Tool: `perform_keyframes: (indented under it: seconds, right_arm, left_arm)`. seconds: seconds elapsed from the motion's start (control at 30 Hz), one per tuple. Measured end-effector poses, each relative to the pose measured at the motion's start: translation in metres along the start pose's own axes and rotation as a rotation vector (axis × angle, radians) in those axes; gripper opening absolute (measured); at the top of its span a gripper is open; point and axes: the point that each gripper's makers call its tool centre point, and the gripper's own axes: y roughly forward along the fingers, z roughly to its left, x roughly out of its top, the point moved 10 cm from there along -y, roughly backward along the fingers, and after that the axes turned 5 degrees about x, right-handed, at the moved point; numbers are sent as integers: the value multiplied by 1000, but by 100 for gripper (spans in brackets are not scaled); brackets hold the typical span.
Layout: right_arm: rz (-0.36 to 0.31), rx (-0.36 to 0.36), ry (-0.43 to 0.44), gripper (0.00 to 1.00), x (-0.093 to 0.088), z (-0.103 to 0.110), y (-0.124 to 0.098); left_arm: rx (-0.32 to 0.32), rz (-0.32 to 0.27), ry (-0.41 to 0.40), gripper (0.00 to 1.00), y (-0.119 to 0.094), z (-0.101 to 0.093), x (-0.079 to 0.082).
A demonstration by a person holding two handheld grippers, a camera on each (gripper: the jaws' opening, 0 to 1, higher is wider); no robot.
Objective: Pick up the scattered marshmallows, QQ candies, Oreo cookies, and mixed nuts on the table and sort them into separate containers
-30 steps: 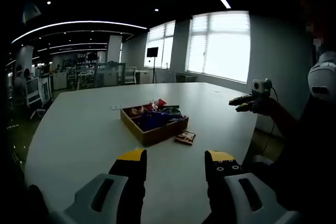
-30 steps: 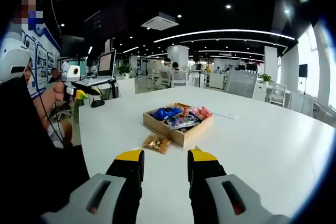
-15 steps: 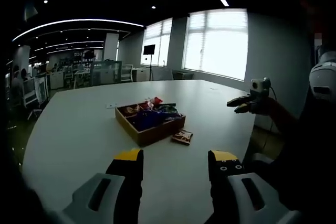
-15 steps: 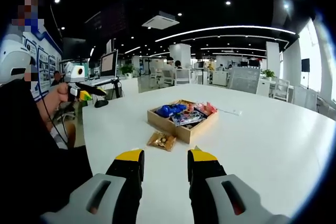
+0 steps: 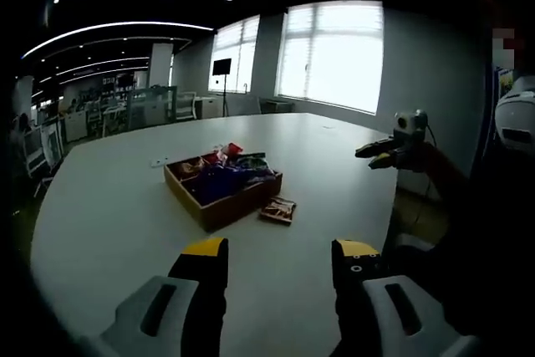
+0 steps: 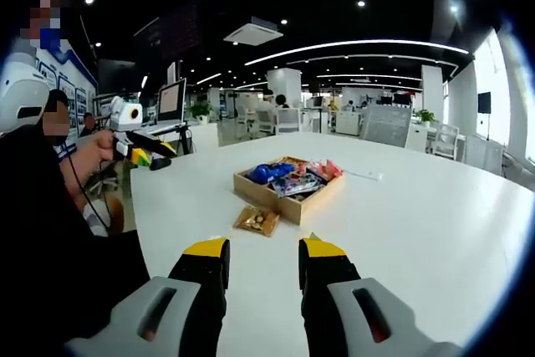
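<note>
Both grippers, left and right, gape empty; I should approach the packet beside the tray low.

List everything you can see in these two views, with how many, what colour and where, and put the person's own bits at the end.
Table: one, white, large, under everything.
Wooden tray: one, light brown, mid-table, holding blue, red and other coloured snack packets.
Loose packet: one, brown-orange, flat on the table beside the tray, not touching either gripper.
Office background: desks, chairs, monitors, bright windows, distant people.
Left gripper: one, grey with black and yellow tips, open, empty, above the table's near edge.
Right gripper: one, same colours, open, empty, short of the loose packet.
Person: dark sleeves, hand holding the left gripper.
</note>
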Motion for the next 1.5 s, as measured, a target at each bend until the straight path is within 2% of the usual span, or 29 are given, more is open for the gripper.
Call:
perform_keyframes:
  seconds: [0.9,1.5]
  right_arm:
    - [11,-16,9,29,-4,-2,-8]
    - [26,-12,19,29,-10,0,-13]
  left_arm:
    - [-61,90,74,56,50,-7,8]
    - [-101,110,78,56,82,-8,13]
